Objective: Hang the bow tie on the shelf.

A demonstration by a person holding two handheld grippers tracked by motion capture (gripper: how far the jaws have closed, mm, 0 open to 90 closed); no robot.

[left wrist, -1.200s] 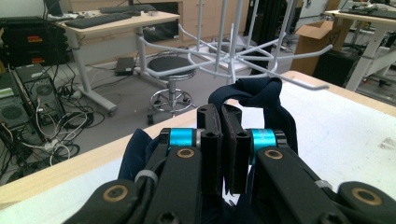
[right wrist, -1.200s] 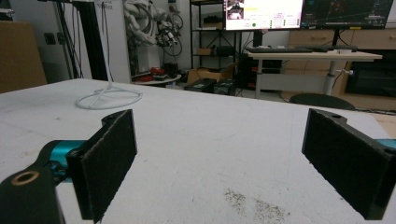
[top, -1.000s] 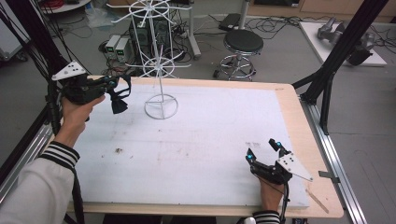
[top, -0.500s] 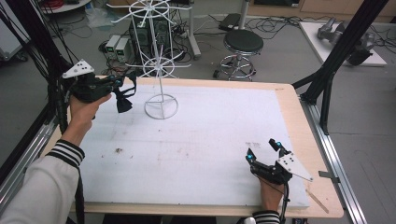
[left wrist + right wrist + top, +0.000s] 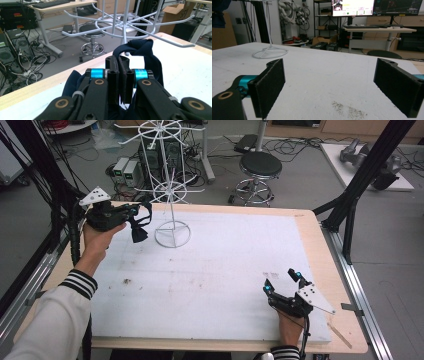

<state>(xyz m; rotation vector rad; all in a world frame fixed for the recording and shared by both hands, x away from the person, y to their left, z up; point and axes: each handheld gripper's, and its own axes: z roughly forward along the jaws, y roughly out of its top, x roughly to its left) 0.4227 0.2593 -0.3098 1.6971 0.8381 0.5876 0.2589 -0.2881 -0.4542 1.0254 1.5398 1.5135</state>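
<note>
A white wire rack with hooked arms stands on a ring base at the far left of the white table. My left gripper is held just left of the rack, shut on a dark blue piece of cloth that hangs from its jaws. In the left gripper view the closed jaws pinch the cloth, which loops up close under the rack's lower hooks. My right gripper rests near the table's front right edge, open with nothing between its pads.
The rack's ring base sits far off across the table in the right gripper view. A black stool, cables and computer boxes are on the floor beyond the far edge. Black frame posts stand at the right.
My left gripper has shifted slightly right with the cloth, closer to the rack. The right gripper has stayed still.
</note>
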